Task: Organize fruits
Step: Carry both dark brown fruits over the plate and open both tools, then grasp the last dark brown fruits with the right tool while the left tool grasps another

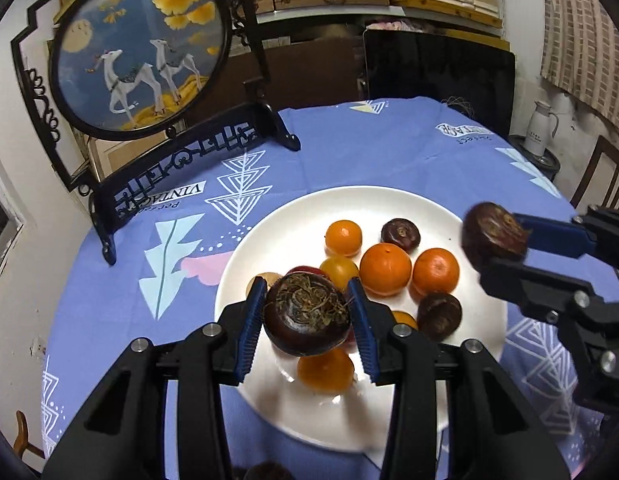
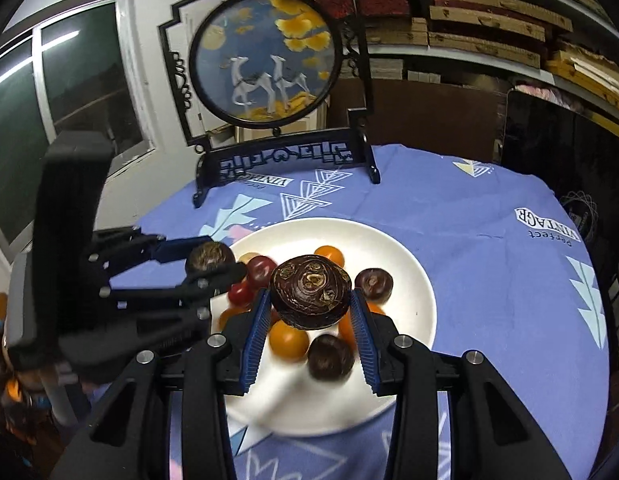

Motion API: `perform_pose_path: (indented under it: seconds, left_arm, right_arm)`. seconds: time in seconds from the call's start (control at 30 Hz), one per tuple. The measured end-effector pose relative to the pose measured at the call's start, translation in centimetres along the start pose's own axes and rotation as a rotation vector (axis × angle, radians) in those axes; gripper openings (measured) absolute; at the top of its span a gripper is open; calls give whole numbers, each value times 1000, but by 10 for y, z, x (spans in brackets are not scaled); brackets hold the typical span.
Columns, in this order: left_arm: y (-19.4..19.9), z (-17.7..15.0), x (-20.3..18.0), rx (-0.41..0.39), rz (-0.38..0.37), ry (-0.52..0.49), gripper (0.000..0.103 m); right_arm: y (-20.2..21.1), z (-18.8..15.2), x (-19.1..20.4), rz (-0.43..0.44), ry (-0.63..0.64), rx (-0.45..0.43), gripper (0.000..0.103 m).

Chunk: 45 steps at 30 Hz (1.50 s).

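Observation:
A white plate [image 1: 389,204] on the blue tablecloth holds several oranges [image 1: 384,269], small yellow and red fruits and dark water chestnuts [image 1: 439,315]. My left gripper [image 1: 307,312] is shut on a dark water chestnut [image 1: 307,314] and holds it above the plate's near side. My right gripper [image 2: 311,306] is shut on another water chestnut [image 2: 311,296] above the plate [image 2: 413,264]. The right gripper also shows in the left wrist view [image 1: 499,240] at the plate's right edge. The left gripper shows in the right wrist view [image 2: 213,262] at the plate's left edge.
A round embroidered deer screen on a black stand [image 1: 141,48] stands at the back left of the table [image 1: 349,148]. A dark chair back [image 1: 437,68] is behind the table. A white kettle [image 1: 541,128] stands at the far right, off the table.

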<state>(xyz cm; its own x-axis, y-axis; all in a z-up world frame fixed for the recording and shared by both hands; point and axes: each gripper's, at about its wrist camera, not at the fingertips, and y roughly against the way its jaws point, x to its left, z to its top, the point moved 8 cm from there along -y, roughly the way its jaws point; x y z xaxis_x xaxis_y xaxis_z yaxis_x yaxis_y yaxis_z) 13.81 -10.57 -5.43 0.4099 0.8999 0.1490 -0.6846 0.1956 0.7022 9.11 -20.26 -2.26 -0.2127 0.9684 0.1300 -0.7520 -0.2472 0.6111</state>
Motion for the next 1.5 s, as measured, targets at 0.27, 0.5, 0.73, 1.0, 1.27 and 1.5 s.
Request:
perform_pose_path:
  seconds: [0.27,0.5,0.73,1.0,1.27,1.5]
  left_arm:
    - [-24,6,1,13,26,-22,40]
    - [-35,3,-2,32,24,-37,40]
    - [-40,5,-1,33,35,-35,47]
    - [-29,9,8,-16,46,-13,71]
    - [8,-13,47,-47,49,37,83]
    - [50,-62,112,-45,91,109,89]
  right_arm:
    - [-34,8,-13,-12,-23,32,41]
    - [-54,9,-14,-5,-22,58,41]
    - [-59,13,-23,-11,-51,51,52]
    - [-44,11,-29,6,-86,17,57]
    - [-11,-18,12,77,-19,25,64]
    - [-2,-78,109,201,206,127,66]
